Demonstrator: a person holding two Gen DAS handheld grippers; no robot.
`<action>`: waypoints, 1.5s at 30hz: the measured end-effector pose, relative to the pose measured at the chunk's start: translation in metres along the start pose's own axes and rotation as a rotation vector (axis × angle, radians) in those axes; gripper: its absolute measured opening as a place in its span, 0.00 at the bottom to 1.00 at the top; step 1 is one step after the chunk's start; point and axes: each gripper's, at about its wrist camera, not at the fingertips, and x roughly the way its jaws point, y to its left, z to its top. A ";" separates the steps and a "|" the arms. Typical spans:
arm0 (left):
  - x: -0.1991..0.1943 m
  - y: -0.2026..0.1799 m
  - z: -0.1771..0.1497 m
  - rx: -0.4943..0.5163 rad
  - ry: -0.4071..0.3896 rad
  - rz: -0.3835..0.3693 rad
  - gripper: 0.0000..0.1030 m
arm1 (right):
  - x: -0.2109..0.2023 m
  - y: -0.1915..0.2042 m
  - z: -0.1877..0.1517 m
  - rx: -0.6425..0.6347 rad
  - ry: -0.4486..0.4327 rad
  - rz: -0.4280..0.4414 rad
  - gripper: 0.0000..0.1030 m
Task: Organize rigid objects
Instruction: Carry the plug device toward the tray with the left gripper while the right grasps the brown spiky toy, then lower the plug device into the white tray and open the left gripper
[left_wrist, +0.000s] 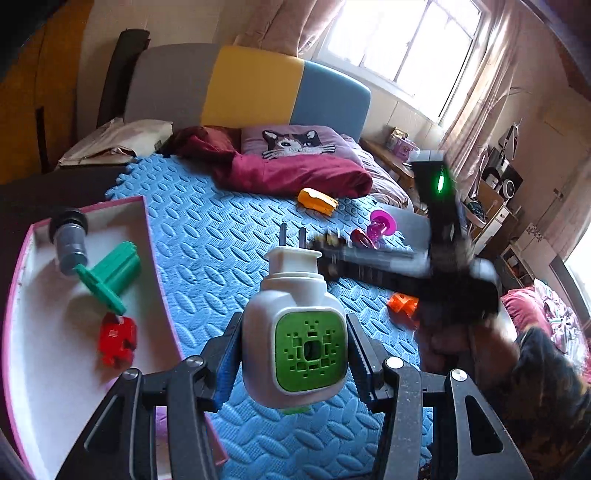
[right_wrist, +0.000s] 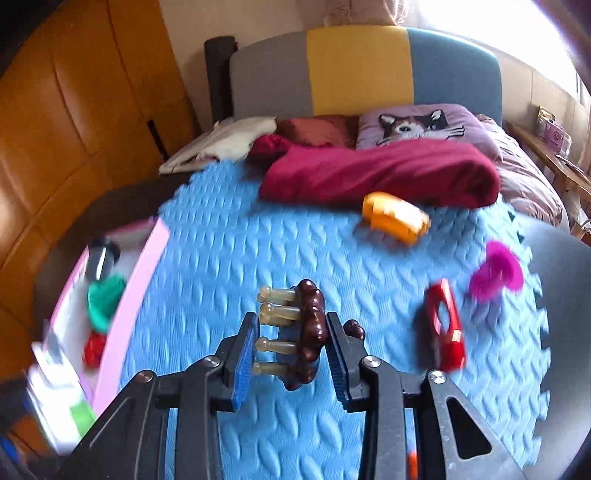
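While the left gripper (left_wrist: 293, 354) holds a white plug-in device (left_wrist: 295, 332) with a green vented face, its fingers (left_wrist: 231, 350) press on both flanks and the two metal prongs point away along the line of the grip. In this left wrist view the pink-rimmed box (left_wrist: 22, 280) lies just to the left of the device, already holding a grey cylinder (left_wrist: 68, 240), a green spool (left_wrist: 110, 273) and a red block (left_wrist: 118, 339). A short swing leftward over the rim should be all the drop needs, and this hand is plainly the nearer one to the box. Beyond, the right gripper shows only as a dark blur.

Seen from the right wrist, the right gripper (right_wrist: 291, 343) has closed its fingers (right_wrist: 245, 350) on a dark brown knobbly massager (right_wrist: 308, 332) whose pale pegs stick out leftward. It sits above the blue foam mat (right_wrist: 221, 258) on the bed; the box (right_wrist: 151, 240) lies farther left. An orange piece (right_wrist: 395, 218), a red piece (right_wrist: 443, 332) and a magenta spool (right_wrist: 498, 273) wait loose to the right.
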 end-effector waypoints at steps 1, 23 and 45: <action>-0.006 0.002 -0.001 -0.003 -0.007 0.008 0.51 | -0.001 0.000 -0.004 -0.002 -0.018 0.000 0.34; -0.035 0.173 0.006 -0.346 -0.026 0.365 0.51 | -0.003 0.000 -0.009 -0.017 -0.048 -0.001 0.35; 0.022 0.193 0.030 -0.343 0.037 0.422 0.68 | -0.004 0.000 -0.008 -0.018 -0.050 -0.002 0.35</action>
